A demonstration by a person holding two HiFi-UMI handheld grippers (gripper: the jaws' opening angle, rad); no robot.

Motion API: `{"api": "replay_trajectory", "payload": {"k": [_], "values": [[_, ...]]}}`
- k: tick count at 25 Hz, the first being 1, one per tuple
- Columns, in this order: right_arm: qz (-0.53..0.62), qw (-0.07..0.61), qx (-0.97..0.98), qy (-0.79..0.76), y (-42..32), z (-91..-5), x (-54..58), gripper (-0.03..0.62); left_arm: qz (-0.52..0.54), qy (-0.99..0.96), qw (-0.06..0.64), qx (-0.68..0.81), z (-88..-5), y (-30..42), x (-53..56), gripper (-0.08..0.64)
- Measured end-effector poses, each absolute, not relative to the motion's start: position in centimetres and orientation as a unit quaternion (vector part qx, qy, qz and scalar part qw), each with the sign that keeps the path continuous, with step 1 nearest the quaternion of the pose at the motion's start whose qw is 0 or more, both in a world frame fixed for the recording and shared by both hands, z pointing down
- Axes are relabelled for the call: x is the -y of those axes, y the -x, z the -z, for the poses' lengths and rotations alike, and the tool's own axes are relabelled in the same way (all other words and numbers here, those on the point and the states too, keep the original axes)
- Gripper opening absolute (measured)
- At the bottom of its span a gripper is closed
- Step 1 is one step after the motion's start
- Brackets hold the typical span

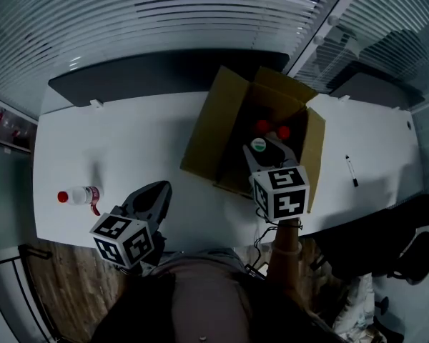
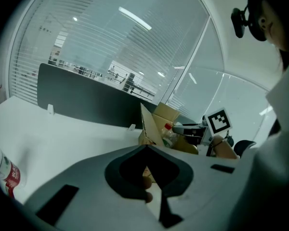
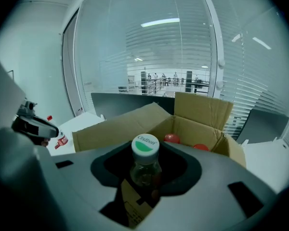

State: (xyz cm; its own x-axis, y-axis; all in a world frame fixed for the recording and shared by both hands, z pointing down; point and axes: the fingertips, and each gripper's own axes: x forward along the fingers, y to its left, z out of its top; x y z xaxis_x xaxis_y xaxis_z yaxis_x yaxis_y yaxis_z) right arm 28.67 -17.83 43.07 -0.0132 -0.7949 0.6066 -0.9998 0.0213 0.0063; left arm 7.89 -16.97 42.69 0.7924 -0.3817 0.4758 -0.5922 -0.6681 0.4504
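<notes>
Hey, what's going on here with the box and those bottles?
A person stands at a white table with a two-jaw gripper in each hand. The right gripper is shut on a clear bottle with a green-and-white cap, held over the open cardboard box, where two red caps show inside. The left gripper is shut with nothing in it, near the table's front edge. A red-capped bottle lies on its side to its left.

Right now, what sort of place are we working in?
Most likely an office, perhaps a glass-walled meeting room: a long white table, glass walls with slatted blinds, what looks like a black office chair beside the table, and an open-plan floor visible through the glass.
</notes>
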Motion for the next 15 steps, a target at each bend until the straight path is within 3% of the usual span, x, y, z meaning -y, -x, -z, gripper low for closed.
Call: {"api": "replay_trajectory", "payload": {"k": [15], "values": [[-0.163, 0.211, 0.679, -0.685, -28.0, -37.3, 16.4, 0.175, -0.160, -0.910, 0.288, 0.254, -41.0, -7.0, 15.7, 0.008]]}}
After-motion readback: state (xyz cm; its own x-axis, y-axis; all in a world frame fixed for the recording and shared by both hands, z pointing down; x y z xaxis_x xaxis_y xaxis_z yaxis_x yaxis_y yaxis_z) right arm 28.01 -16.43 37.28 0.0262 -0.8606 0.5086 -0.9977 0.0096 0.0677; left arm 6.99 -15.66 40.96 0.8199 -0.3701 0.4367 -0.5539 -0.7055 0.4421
